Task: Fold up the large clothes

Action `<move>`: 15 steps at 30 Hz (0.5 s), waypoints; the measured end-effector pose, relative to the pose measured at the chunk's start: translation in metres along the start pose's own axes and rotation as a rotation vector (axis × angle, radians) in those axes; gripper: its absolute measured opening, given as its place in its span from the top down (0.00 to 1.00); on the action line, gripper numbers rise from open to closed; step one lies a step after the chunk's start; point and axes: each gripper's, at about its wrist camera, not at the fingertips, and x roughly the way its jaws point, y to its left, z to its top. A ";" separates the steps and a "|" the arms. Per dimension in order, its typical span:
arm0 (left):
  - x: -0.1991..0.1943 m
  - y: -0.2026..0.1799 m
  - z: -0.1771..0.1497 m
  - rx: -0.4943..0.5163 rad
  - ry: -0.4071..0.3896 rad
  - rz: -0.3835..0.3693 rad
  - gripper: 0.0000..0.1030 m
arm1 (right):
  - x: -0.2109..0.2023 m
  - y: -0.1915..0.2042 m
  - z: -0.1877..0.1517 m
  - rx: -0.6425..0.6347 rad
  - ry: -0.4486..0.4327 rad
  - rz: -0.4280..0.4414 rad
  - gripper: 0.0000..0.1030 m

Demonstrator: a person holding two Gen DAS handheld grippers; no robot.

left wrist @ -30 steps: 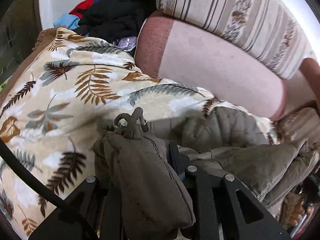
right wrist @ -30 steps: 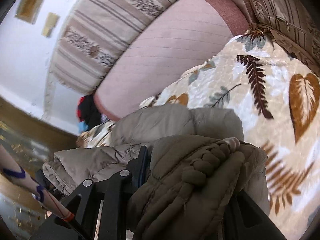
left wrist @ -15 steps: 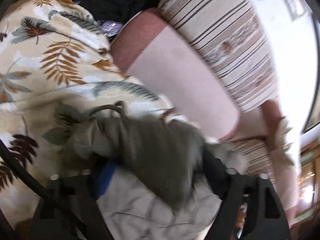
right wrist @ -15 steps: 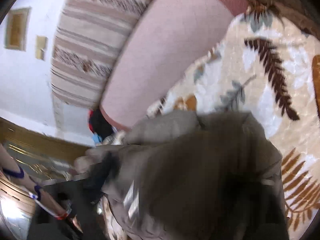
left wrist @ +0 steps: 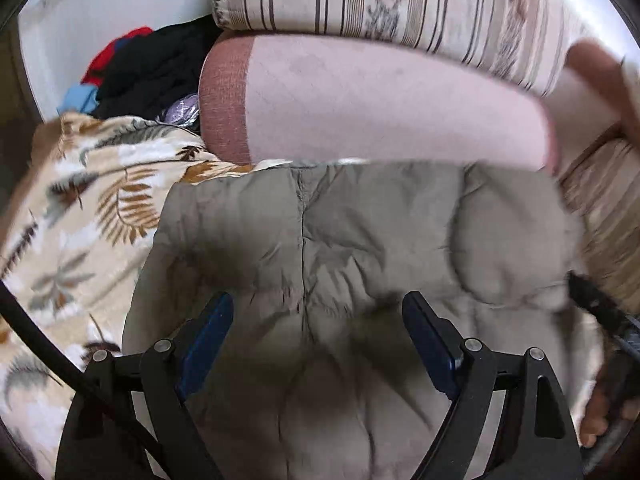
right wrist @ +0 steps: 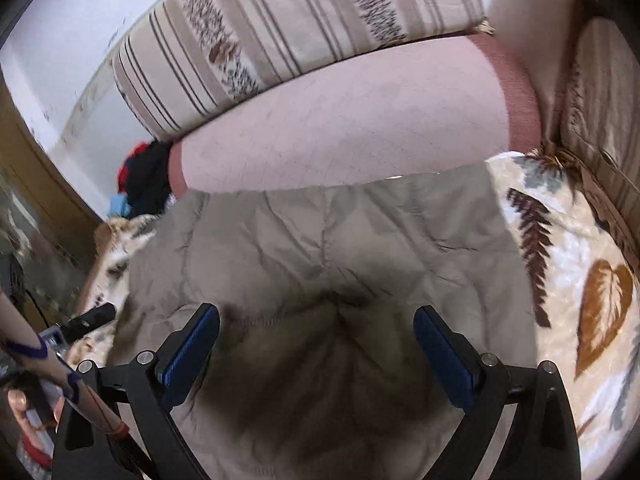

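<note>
The padded grey-green jacket [left wrist: 360, 248] lies folded into a thick block on the leaf-print blanket [left wrist: 80, 208], its far edge close against the pink bolster [left wrist: 380, 104] of the sofa. Its long side runs left to right along that bolster, with a stitched seam down its middle pointing away from the tongs. It sits directly under and ahead of both pairs of tongs, so any next move goes forward and down onto it. The left gripper [left wrist: 316, 344] stands over the left part of the block, the right gripper [right wrist: 316, 348] over the right part; neither looks clearly nearer. Both have just been opening, and now their jaws stand wide apart with only the flat top of the jacket showing between the blue pads [right wrist: 192, 352], nothing pinched. The picture is smeared at the edges, so I cannot tell whether the pads brush the fabric.

By count: one jacket, one blanket, one bolster, one striped cushion [left wrist: 400, 8] resting on it, and one heap of dark, red and blue clothes [left wrist: 140, 68] at the sofa's far left end. A person's hand [left wrist: 600, 416] shows at the right of the left view.
</note>
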 end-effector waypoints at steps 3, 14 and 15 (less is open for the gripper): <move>0.031 0.000 0.008 -0.009 0.038 0.031 0.17 | 0.033 -0.002 0.004 -0.031 0.034 -0.071 0.03; 0.089 0.005 0.039 -0.031 0.039 0.059 0.08 | 0.104 -0.041 0.036 -0.003 0.086 -0.183 0.00; 0.091 0.006 0.039 -0.033 0.036 0.060 0.08 | 0.108 -0.043 0.037 0.006 0.089 -0.180 0.00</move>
